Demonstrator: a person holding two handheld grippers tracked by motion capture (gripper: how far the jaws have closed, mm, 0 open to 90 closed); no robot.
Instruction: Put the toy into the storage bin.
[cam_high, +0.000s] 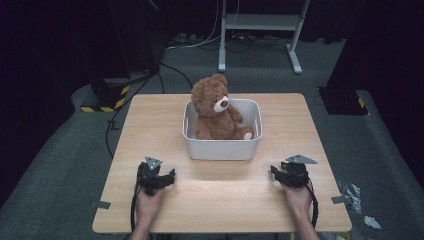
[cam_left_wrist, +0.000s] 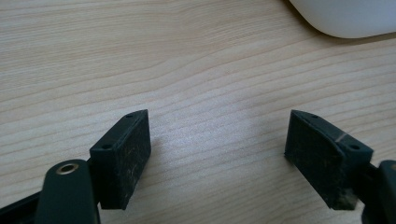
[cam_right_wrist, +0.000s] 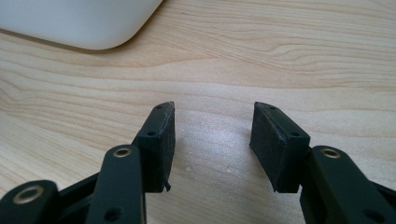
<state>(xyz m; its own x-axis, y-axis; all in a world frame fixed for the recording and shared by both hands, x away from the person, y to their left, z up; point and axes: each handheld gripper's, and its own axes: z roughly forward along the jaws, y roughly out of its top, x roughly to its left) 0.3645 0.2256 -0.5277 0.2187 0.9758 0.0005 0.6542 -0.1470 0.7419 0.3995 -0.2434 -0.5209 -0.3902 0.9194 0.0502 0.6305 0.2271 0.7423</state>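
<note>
A brown teddy bear (cam_high: 215, 109) sits upright inside a white plastic bin (cam_high: 222, 148) at the middle of the wooden table (cam_high: 225, 195). My left gripper (cam_high: 167, 178) rests near the table's front left, held by a hand, in front of the bin's left corner. In the left gripper view it (cam_left_wrist: 217, 149) is open, with bare wood between its pads, and the bin's corner (cam_left_wrist: 345, 18) shows at top right. My right gripper (cam_high: 275, 172) sits at the front right; in the right gripper view it (cam_right_wrist: 212, 140) is open and holds nothing. The bin (cam_right_wrist: 79, 23) shows at top left there.
Around the table lies grey carpet (cam_high: 60, 165) with black cables (cam_high: 107, 135), bits of tape and crumpled scraps (cam_high: 352, 192) at the right. A metal frame stand (cam_high: 260, 25) is behind the table. Bare wood lies between the two grippers.
</note>
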